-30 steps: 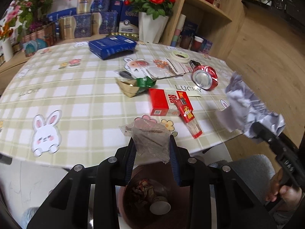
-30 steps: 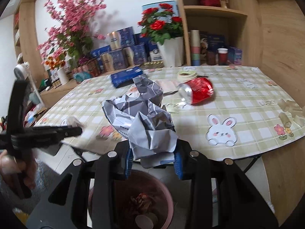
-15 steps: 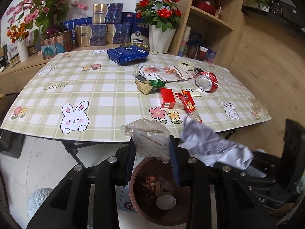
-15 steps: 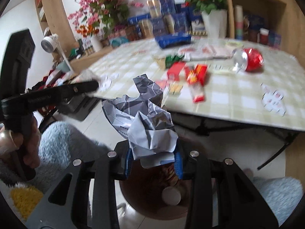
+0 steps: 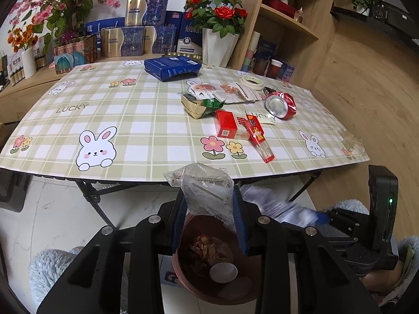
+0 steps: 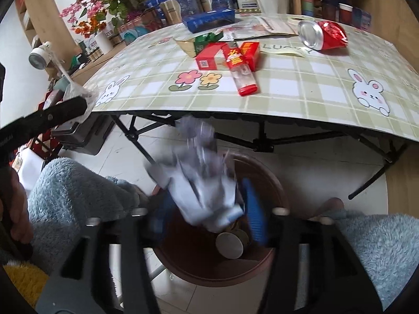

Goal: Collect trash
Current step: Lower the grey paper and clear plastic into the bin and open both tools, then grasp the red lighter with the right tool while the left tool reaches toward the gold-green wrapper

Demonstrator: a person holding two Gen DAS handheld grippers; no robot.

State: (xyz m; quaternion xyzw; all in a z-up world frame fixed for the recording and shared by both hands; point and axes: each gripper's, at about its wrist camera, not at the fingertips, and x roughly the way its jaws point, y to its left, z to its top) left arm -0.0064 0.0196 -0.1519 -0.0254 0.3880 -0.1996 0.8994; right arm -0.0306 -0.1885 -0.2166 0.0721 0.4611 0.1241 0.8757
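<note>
My left gripper (image 5: pixel 209 209) is shut on a clear plastic wrapper (image 5: pixel 207 188) and holds it above the brown trash bin (image 5: pixel 193 285), in front of the table edge. My right gripper (image 6: pixel 207 206) is over the same trash bin (image 6: pixel 264 167); its jaws stand apart and the crumpled grey-white paper (image 6: pixel 199 178) between them is blurred, tilting toward the bin. That paper also shows in the left wrist view (image 5: pixel 277 206). Trash lies in the bin, with a white round lid (image 5: pixel 223 272).
On the checked table (image 5: pixel 131 130) lie a crushed red can (image 5: pixel 280 104), red boxes (image 5: pixel 230 125), a red lighter pack (image 5: pixel 259 138), a green-gold wrapper (image 5: pixel 199 104), a blue box (image 5: pixel 172 68) and a tape roll (image 5: pixel 252 82). A flower vase (image 5: pixel 218 47) and shelves stand behind.
Both grippers have moved back from the table and down over the bin. The right gripper's jaws have spread and the crumpled paper is slipping, blurred. The left still grips the wrapper.
</note>
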